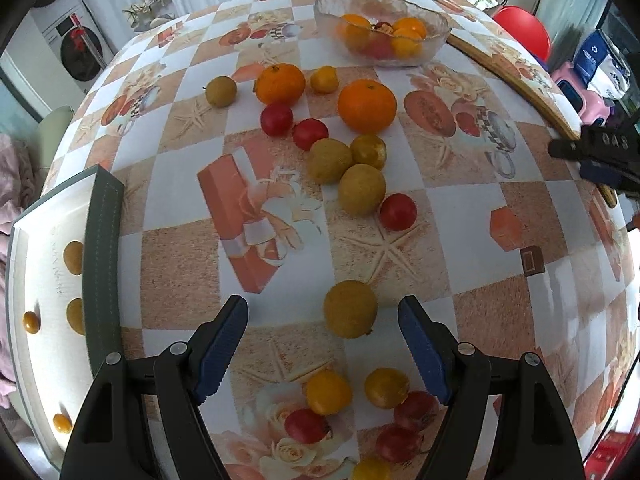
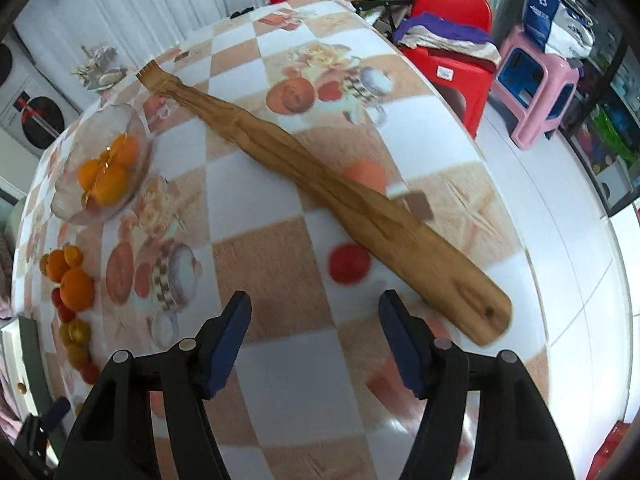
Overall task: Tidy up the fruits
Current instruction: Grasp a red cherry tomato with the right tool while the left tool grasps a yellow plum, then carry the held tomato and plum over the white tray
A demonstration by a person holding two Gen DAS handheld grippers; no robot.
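Note:
Loose fruit lies on the patterned tablecloth in the left wrist view: two oranges (image 1: 367,106), red fruits (image 1: 277,119) and yellow-green fruits (image 1: 362,189). My left gripper (image 1: 322,344) is open, pointing down at the table. One yellow-green fruit (image 1: 350,308) lies just beyond its fingertips, untouched. More small yellow and red fruits (image 1: 328,392) lie under the jaws. A glass bowl (image 1: 328,12) at the back holds oranges and red fruit. My right gripper (image 2: 316,332) is open over bare cloth with nothing between its fingers. A blurred red round shape (image 2: 349,262) lies ahead of it; fruit or print, I cannot tell.
A white tray with a grey-green rim (image 1: 102,240) at the left table edge holds several small yellow fruits. A long wooden board (image 2: 320,176) lies across the right side of the table. A red chair (image 2: 452,4) and a pink stool (image 2: 536,80) stand beyond the table's edge.

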